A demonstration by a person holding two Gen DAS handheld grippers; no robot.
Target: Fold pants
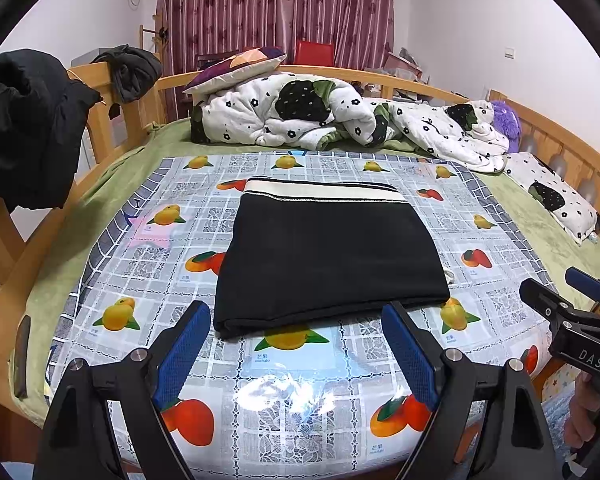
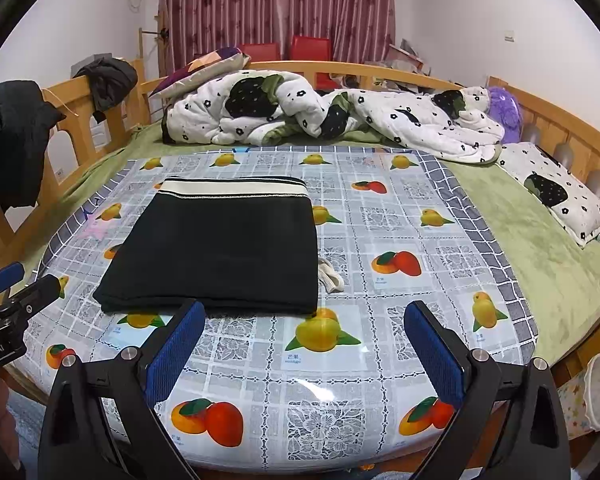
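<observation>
Black pants (image 1: 328,256) (image 2: 220,252) lie folded into a flat rectangle on the fruit-print tablecloth (image 1: 300,360) (image 2: 380,240), with their white waistband at the far side. A pale drawstring end (image 2: 330,276) pokes out at the right edge of the pants. My left gripper (image 1: 296,316) hovers open just short of the near edge of the pants, nothing between its blue pads. My right gripper (image 2: 306,316) is open too, near the pants' front right corner, holding nothing. Each gripper shows at the side of the other's view, right gripper (image 1: 562,292) and left gripper (image 2: 22,280).
The cloth covers a bed with a green sheet (image 2: 560,264) and a wooden frame (image 1: 112,120). A crumpled white floral quilt (image 1: 340,120) and pillows (image 2: 560,192) lie at the far side. Dark clothes (image 1: 24,128) hang on the left rail. A small bin (image 2: 596,392) stands at the lower right.
</observation>
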